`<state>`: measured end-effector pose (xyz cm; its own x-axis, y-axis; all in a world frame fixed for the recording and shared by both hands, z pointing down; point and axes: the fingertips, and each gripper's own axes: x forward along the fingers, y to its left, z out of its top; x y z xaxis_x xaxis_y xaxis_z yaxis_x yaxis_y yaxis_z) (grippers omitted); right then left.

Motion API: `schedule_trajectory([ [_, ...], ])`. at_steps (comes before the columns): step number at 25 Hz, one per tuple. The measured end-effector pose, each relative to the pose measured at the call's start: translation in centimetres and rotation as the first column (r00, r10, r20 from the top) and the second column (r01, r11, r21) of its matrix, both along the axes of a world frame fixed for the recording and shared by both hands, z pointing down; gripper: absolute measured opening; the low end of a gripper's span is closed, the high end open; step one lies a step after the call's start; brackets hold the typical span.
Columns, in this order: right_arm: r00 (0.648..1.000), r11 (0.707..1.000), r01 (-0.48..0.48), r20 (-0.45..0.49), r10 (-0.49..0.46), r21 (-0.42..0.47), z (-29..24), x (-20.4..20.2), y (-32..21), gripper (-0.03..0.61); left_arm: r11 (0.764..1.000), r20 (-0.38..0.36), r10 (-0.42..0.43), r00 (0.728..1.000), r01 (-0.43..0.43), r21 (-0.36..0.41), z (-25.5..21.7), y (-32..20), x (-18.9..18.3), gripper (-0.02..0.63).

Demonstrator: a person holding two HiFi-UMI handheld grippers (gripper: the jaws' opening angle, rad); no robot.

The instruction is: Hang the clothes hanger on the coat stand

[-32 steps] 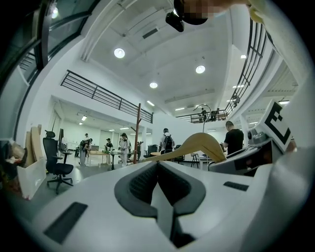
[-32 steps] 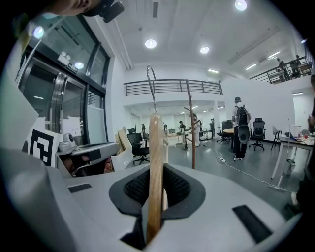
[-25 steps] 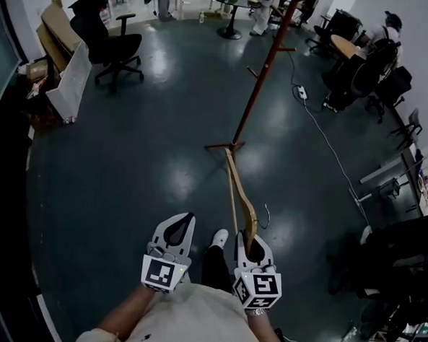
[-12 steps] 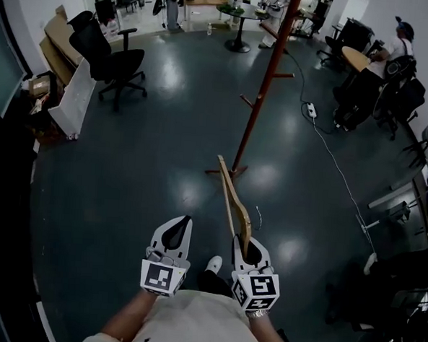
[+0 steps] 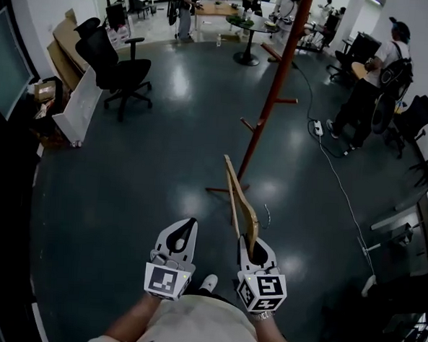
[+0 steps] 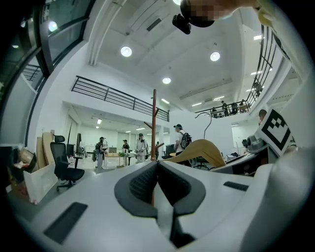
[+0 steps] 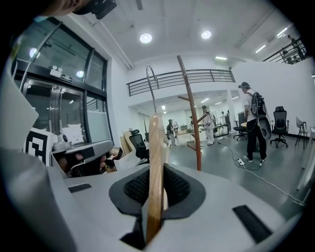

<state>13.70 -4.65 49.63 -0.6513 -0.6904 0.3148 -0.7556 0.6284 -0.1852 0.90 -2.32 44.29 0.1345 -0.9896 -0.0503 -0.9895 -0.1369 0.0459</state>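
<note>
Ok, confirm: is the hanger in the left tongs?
No, the left tongs are shut on nothing; the hanger sits clamped in the right tongs.

Office chair (image 5: 122, 71), round table (image 5: 250, 23), power strip (image 5: 318, 127).

Two grippers: left hand-held gripper (image 5: 188, 225), right hand-held gripper (image 5: 250, 243). One wooden clothes hanger (image 5: 239, 197). One coat stand (image 5: 276, 89). One black office chair (image 5: 116, 65) left of the stand. One person with backpack (image 5: 374, 72) right of it; more people behind it, count unclear.
</note>
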Motion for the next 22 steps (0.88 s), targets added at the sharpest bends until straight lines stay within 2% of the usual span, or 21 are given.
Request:
schedule_trajectory([
  [3,1.000,1.000,0.002,0.000,-0.002,-0.017,0.0,-1.1,-2.8,0.061,1.000,-0.009,0.002,1.000,-0.002,-0.014,0.8,-2.9,-1.2,0.012],
  [6,1.000,1.000,-0.001,-0.007,0.001,-0.028,-0.1,-2.4,-6.4,0.061,0.997,-0.010,0.028,1.000,-0.028,-0.076,2.2,-6.4,-2.4,0.012],
  [8,1.000,1.000,-0.007,-0.020,0.006,-0.022,-0.6,-3.6,-9.4,0.061,0.995,-0.014,0.051,0.999,-0.052,-0.090,2.4,-9.5,-3.4,0.012],
  [11,0.999,1.000,-0.013,-0.037,0.014,0.011,-2.1,-5.9,-14.5,0.061,0.994,-0.015,0.077,0.997,-0.078,-0.071,2.0,-14.9,-5.5,0.012],
  [14,0.999,0.999,-0.024,-0.036,0.025,0.040,-3.9,-8.3,-19.5,0.061,0.996,-0.025,0.086,0.996,-0.087,-0.015,0.3,-20.4,-7.6,0.012],
  [17,0.998,0.996,-0.030,-0.050,0.034,0.079,-5.5,-10.4,-24.4,0.061,0.994,0.036,0.103,0.994,-0.101,-0.039,-0.3,-25.1,-9.7,0.012],
  [22,0.995,0.991,-0.066,-0.069,0.074,0.112,-7.7,-11.6,-31.1,0.061,0.991,0.018,0.132,0.991,-0.132,-0.016,-2.1,-29.8,-11.8,0.012],
])
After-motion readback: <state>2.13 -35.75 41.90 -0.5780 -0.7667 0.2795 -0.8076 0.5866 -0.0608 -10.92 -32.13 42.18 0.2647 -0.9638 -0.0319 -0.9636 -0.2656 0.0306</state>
